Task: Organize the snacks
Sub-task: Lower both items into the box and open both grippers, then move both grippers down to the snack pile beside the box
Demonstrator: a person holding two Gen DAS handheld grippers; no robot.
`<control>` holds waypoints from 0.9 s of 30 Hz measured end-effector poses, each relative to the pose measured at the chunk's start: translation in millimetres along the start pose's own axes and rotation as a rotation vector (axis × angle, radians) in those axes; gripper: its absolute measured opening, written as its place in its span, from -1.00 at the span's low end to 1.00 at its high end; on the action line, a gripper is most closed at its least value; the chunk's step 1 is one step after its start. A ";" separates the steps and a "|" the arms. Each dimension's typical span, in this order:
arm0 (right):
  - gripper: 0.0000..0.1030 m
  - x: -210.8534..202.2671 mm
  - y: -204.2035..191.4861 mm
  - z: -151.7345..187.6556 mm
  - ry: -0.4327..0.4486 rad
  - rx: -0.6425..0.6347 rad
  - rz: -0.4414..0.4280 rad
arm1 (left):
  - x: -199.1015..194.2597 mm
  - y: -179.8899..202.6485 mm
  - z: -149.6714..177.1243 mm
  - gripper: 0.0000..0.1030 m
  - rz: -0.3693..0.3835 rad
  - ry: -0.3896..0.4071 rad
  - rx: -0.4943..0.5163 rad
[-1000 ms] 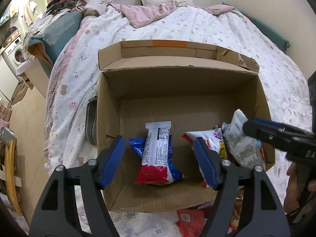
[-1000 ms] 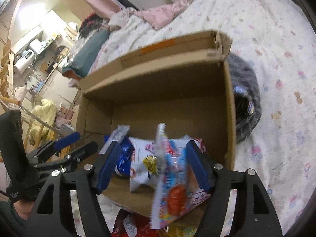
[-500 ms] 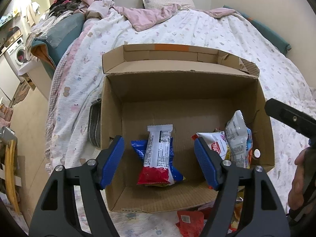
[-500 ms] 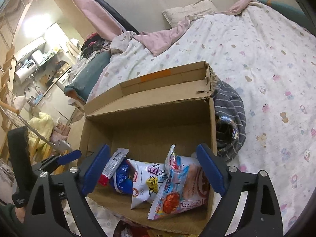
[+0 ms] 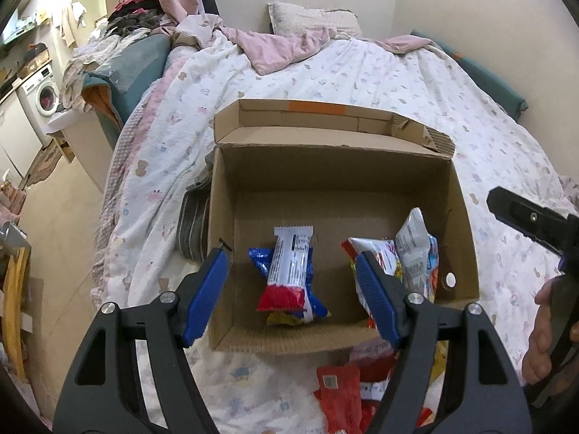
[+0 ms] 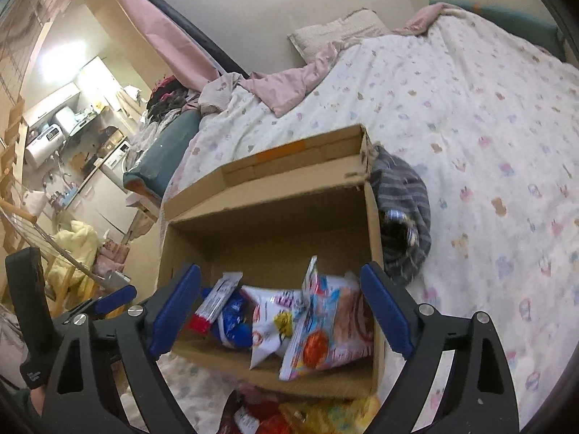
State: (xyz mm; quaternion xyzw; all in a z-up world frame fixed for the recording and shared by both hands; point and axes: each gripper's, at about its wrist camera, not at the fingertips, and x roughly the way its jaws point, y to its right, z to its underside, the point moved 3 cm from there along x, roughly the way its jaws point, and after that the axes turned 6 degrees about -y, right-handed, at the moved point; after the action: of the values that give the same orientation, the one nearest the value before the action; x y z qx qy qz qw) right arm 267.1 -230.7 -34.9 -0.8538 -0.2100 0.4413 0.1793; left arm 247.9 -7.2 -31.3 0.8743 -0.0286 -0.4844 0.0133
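Note:
An open cardboard box (image 5: 325, 170) (image 6: 271, 224) stands on the bed. Inside lie a white and red bar (image 5: 289, 264) (image 6: 213, 303) on a blue packet (image 5: 258, 258), a white chip bag (image 5: 380, 256) (image 6: 275, 322), and a pastel bag (image 5: 416, 253) (image 6: 325, 325) leaning at the right wall. My left gripper (image 5: 289, 264) hovers open over the box's near left part, nothing between its fingers. My right gripper (image 6: 280, 275) stands wide open above the near edge, clear of the pastel bag. One of its black fingers (image 5: 524, 217) shows at the right.
Loose red packets (image 5: 340, 387) and yellow ones (image 6: 325, 412) lie on the bedspread just before the box. A grey striped cloth (image 6: 405, 217) (image 5: 191, 224) is tucked under the box. A pillow (image 5: 311, 21) and pink blanket (image 5: 282, 47) lie at the bed's head. The floor drops off left.
The right gripper let go of the pastel bag, which now leans inside the box, then opened wider and drew back upward. The left gripper also rose and pulled back a little.

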 end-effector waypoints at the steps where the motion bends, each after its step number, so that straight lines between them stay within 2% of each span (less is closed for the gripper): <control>1: 0.78 -1.5 -1.5 2.8 -0.006 -0.001 0.006 | -2.7 -1.1 2.2 0.37 -0.003 0.001 -0.006; 8: 0.78 -15.6 -12.9 27.2 -0.028 -0.034 0.027 | -18.4 -8.1 22.6 0.37 0.012 -0.011 -0.065; 19: 0.78 -36.8 -18.9 62.2 -0.048 -0.032 0.041 | -40.1 -16.0 52.5 0.37 0.014 0.011 -0.099; 21: 0.78 -39.8 -20.4 67.8 -0.051 -0.035 0.040 | -43.0 -15.8 58.6 0.42 0.019 0.010 -0.095; 23: 0.78 -43.4 -21.9 73.0 -0.051 -0.034 0.032 | -44.9 -16.5 64.6 0.63 0.008 0.007 -0.089; 27: 0.78 -53.0 -24.0 82.9 -0.044 -0.033 0.017 | -44.8 -20.5 81.2 0.67 -0.006 -0.024 -0.100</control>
State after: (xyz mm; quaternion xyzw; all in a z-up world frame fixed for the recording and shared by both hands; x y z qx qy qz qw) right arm 165.9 -227.7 -32.4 -0.8485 -0.2136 0.4581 0.1569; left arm 156.1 16.5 -37.5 0.8667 -0.0018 -0.4957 0.0553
